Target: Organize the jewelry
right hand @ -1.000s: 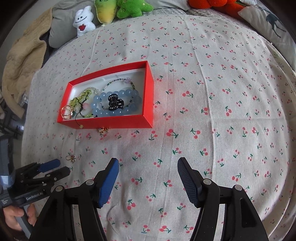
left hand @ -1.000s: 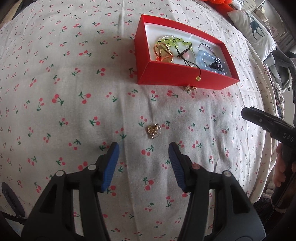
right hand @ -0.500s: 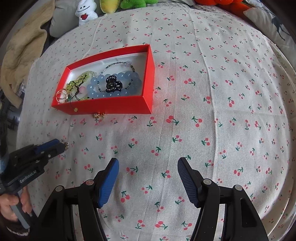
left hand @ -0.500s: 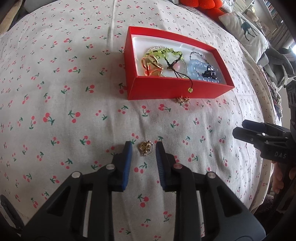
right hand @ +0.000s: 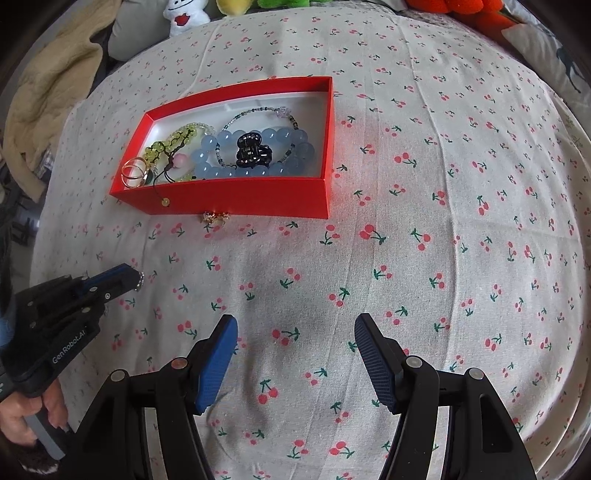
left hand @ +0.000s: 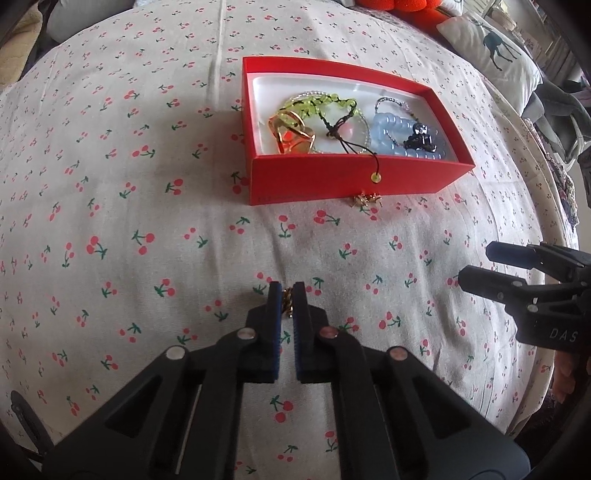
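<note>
Two grippers work over a cherry-print bedsheet (right hand: 424,184). Nearest in the left wrist view, the left gripper (left hand: 287,295) has its blue pads pinched together on one small gold ornament (left hand: 287,301), which sits between the fingertips right at the cloth (only a sliver of gold shows between the pads); a second ago those jaws stood wide apart with the ornament lying loose on the sheet ahead of them, and half a second ago they were half closed on either side of it. The right gripper (right hand: 295,332) hangs with its jaws spread wide and nothing between them, over bare sheet to the right of the left one, and its gap is the same as before. Farther off, a second small gold ornament (right hand: 215,217) lies on the sheet just against the near wall of the one red box (right hand: 258,201), where it also lay earlier. Inside the box I count five pieces: a pale blue bead bracelet (right hand: 291,147) on the right, a black hair claw (right hand: 253,151) lying within its ring, a thin beaded chain (right hand: 255,110) behind, a green bead bracelet (right hand: 177,138) with a dark cord hanging over the near wall, and gold rings (right hand: 135,171) at the left end. Beyond the sheet sit plush toys, a white one (right hand: 184,14) among them.
</note>
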Available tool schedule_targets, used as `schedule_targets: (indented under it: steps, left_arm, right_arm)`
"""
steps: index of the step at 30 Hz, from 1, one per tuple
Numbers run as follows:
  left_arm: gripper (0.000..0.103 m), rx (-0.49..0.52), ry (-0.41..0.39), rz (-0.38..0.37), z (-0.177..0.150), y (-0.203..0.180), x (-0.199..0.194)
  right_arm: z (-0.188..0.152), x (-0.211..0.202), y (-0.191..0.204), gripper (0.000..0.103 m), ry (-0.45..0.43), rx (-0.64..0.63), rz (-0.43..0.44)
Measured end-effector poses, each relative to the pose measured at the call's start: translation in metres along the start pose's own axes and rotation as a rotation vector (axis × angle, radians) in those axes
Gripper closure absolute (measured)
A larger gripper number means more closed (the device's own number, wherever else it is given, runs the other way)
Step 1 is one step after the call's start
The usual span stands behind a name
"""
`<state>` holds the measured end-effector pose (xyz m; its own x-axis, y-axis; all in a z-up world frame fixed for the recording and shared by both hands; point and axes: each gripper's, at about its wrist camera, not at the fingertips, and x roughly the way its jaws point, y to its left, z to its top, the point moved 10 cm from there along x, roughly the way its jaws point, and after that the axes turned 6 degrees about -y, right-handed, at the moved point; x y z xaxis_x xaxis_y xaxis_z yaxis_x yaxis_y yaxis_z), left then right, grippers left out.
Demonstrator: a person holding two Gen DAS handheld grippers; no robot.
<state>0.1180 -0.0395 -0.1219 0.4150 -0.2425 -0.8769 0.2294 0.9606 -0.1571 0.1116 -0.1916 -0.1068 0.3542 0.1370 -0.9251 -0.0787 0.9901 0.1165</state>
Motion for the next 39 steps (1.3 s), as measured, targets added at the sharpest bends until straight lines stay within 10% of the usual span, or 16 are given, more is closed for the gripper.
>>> schedule_targets:
  steps: [17, 20, 24, 30, 39]
  left_arm:
    - [0.099, 0.003, -0.035, -0.071, 0.003, -0.005, -0.027]
    - [0.071, 0.031, -0.024, -0.047, -0.001, 0.000, -0.022]
    - [0.059, 0.046, -0.123, -0.028, -0.002, 0.004, -0.024]
    - [0.059, 0.277, -0.228, -0.036, -0.014, -0.011, -0.017]
    - [0.081, 0.157, -0.234, -0.073, -0.012, -0.004, -0.009]
  right_arm:
    - [0.007, 0.019, 0.051, 0.036, 0.013, -0.004, 0.058]
    - [0.008, 0.023, 0.058, 0.036, 0.016, -0.014, 0.058]
    - [0.006, 0.027, 0.057, 0.036, 0.022, -0.018, 0.045]
    - [0.003, 0.028, 0.048, 0.036, 0.032, -0.019, 0.039]
    - [0.004, 0.031, 0.040, 0.036, 0.045, -0.035, 0.026]
